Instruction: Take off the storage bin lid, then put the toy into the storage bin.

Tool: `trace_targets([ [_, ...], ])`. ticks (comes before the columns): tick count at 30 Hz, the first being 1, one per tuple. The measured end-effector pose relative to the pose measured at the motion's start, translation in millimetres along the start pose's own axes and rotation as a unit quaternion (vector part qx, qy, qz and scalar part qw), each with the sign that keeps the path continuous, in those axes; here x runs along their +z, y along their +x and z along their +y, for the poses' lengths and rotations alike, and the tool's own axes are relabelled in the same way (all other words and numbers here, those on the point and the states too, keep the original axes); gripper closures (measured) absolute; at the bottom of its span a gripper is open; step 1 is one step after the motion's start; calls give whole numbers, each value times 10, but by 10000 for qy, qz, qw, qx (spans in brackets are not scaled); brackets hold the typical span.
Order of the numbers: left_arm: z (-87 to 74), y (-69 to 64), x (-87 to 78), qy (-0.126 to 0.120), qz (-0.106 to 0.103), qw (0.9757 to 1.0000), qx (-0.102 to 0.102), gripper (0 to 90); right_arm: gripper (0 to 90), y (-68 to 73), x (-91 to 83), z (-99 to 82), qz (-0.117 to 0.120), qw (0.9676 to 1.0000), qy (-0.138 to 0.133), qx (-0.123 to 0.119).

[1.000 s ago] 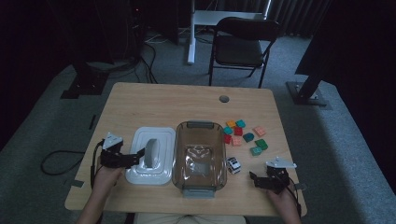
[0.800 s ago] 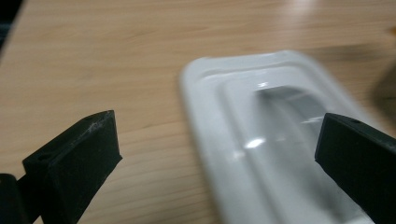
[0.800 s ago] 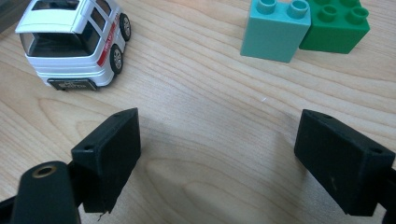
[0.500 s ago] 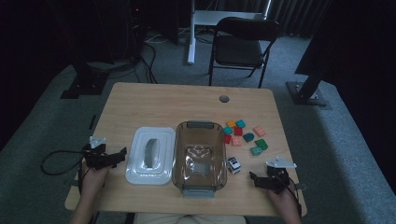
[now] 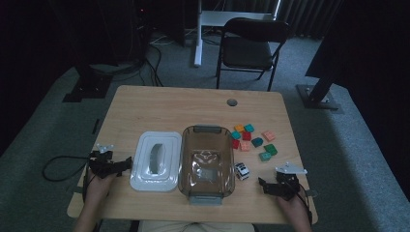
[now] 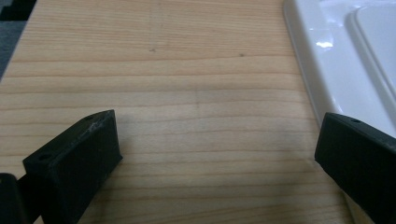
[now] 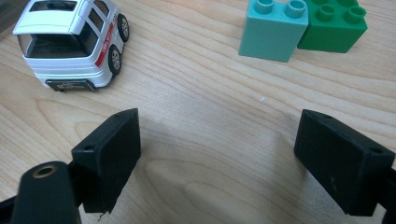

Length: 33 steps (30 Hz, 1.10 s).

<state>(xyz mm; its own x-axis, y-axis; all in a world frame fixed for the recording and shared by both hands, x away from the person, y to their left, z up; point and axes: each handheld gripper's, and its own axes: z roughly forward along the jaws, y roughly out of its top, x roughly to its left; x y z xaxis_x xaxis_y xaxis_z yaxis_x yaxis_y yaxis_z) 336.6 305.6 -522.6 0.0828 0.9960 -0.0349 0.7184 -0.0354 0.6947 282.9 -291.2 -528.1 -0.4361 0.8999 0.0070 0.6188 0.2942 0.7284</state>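
While 2 studs top the teal brick (image 7: 274,29), wood-grain table (image 7: 210,140) lies bare.

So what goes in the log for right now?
left gripper: open, beside white lid | right gripper: open, near toy car | clear container: uncovered

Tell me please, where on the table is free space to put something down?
The far half of the table, behind the white lid and the clear box, lies bare, save a small round grommet. The left strip beside the lid is also bare. Right of the box is crowded: coloured bricks and a toy car.
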Motion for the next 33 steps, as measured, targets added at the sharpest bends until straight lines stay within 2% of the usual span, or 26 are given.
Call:
trace_targets([
  [2, 1, 5, 10, -17, 45, 10000, 7, 14, 142, 0, 0, 0, 0, 10000, 0, -1],
  [4, -1, -4, 10, 51, 68, 9998, 177, 14, 142, 0, 0, 0, -1, 10000, -1, -4],
  [6, -5, -14, 9, 68, 84, 9997, 230, 14, 141, 1, 0, 0, -2, 10000, -3, -8],
  [17, -18, -9, -1, 48, 53, 9997, 252, 13, 135, 17, -18, -12, 51, 10000, 23, -64],
  [20, -23, -10, -5, 75, -2, 9994, 325, 7, 136, 29, -39, -9, -35, 10000, 54, 17],
  [21, -24, -11, -6, 73, -19, 9994, 342, 3, 143, 31, -52, -2, 6, 10000, 49, 48],
  [25, -23, -10, -5, 74, -42, 9993, 370, 3, 146, 57, -146, 84, 166, 9995, -132, 253],
  [29, -21, -9, -5, 79, -47, 9993, 361, 4, 161, 133, -218, 234, 260, 9992, -263, 174],
  [33, -22, -26, -6, 86, -35, 9993, 351, 5, 191, 220, -192, 370, 415, 9986, -326, 10],
])
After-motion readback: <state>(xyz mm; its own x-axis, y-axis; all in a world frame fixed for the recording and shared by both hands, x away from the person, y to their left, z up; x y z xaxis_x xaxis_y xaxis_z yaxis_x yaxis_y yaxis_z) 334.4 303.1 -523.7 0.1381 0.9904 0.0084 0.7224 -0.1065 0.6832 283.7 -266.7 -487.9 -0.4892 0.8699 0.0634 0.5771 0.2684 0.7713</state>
